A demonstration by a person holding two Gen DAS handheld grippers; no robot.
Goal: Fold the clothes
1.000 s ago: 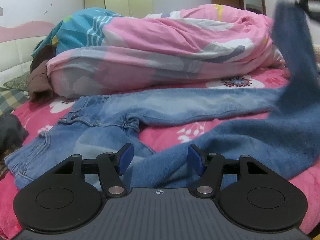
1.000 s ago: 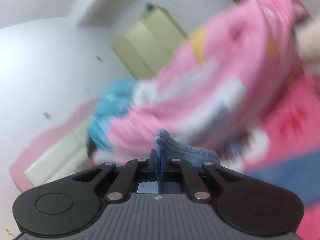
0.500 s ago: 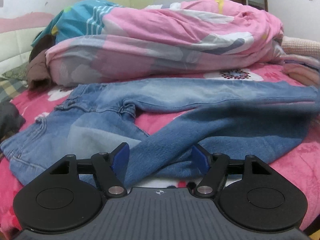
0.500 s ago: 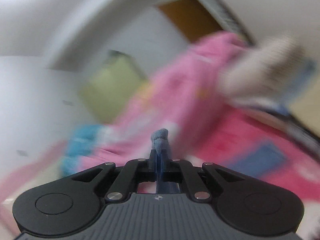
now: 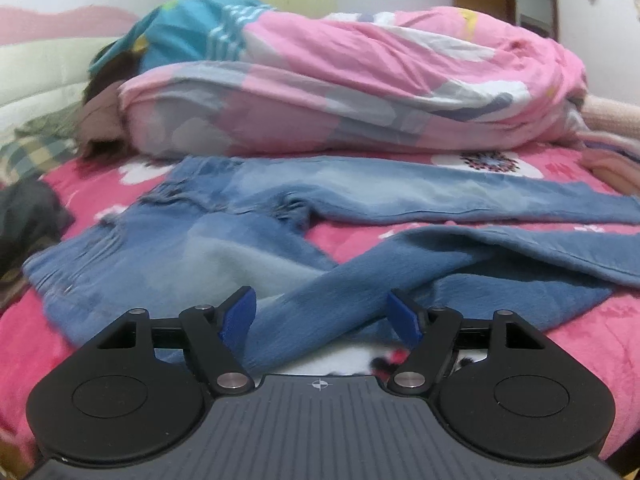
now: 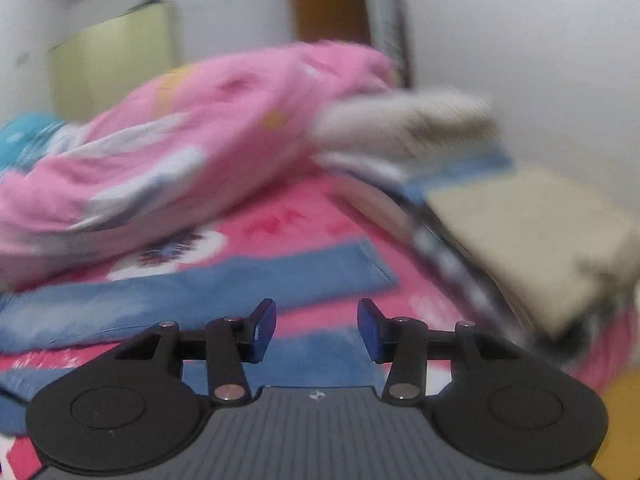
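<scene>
A pair of blue jeans (image 5: pixel 248 216) lies spread on the pink floral bed, waist at the left, one leg (image 5: pixel 460 196) stretched to the right. The nearer leg (image 5: pixel 400 276) is folded back on itself across the front. My left gripper (image 5: pixel 322 312) hovers low over that nearer leg with its jaws opening; denim lies below and between the blue pads without being pressed. In the blurred right wrist view, my right gripper (image 6: pixel 316 330) has its jaws opening above the leg ends (image 6: pixel 224 280), with nothing held.
A bundled pink and teal quilt (image 5: pixel 340 80) fills the back of the bed. Dark clothes (image 5: pixel 28 220) and a checked pillow (image 5: pixel 32 152) lie at the left edge. At the right stand folded beige and pale cloths (image 6: pixel 532 232). A wardrobe (image 6: pixel 112 64) and a wooden door (image 6: pixel 328 4) are behind.
The right gripper let go of the blue denim leg end, which dropped from high at the right onto the bed, and swung to the right. The left gripper opened wider.
</scene>
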